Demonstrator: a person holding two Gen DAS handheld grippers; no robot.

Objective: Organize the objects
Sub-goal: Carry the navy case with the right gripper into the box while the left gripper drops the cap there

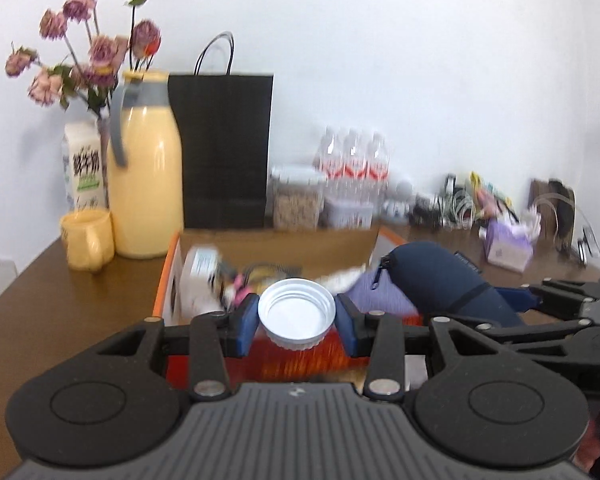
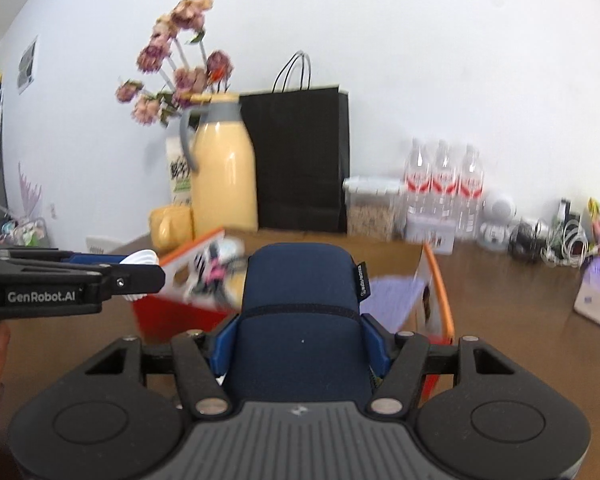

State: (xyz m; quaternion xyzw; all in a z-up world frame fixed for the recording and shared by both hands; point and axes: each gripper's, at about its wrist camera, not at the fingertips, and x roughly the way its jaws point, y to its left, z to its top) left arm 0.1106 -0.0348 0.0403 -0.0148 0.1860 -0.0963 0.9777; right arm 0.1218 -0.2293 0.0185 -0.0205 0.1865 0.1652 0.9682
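Observation:
My left gripper (image 1: pixel 297 316) is shut on a white ribbed screw lid (image 1: pixel 297 314), held with its hollow side up above the near edge of an orange-rimmed cardboard box (image 1: pixel 166 276). My right gripper (image 2: pixel 302 340) is shut on a navy zip pouch (image 2: pixel 302 304), lifted over the same box (image 2: pixel 440 284). In the left wrist view the pouch (image 1: pixel 440 276) shows to the right of the lid. In the right wrist view the left gripper (image 2: pixel 140 266) with the lid (image 2: pixel 142 260) sits at the left. The box holds a white packet (image 1: pixel 198 276), a lilac cloth (image 2: pixel 392 296) and small jumbled items.
On the brown table (image 1: pixel 80 300) behind the box stand a yellow jug (image 1: pixel 146 168), yellow mug (image 1: pixel 87 240), milk carton (image 1: pixel 82 168), dried flowers, black paper bag (image 1: pixel 224 148), a clear food container (image 1: pixel 296 200), water bottles (image 1: pixel 354 160), cables and a lilac tissue pack (image 1: pixel 508 244).

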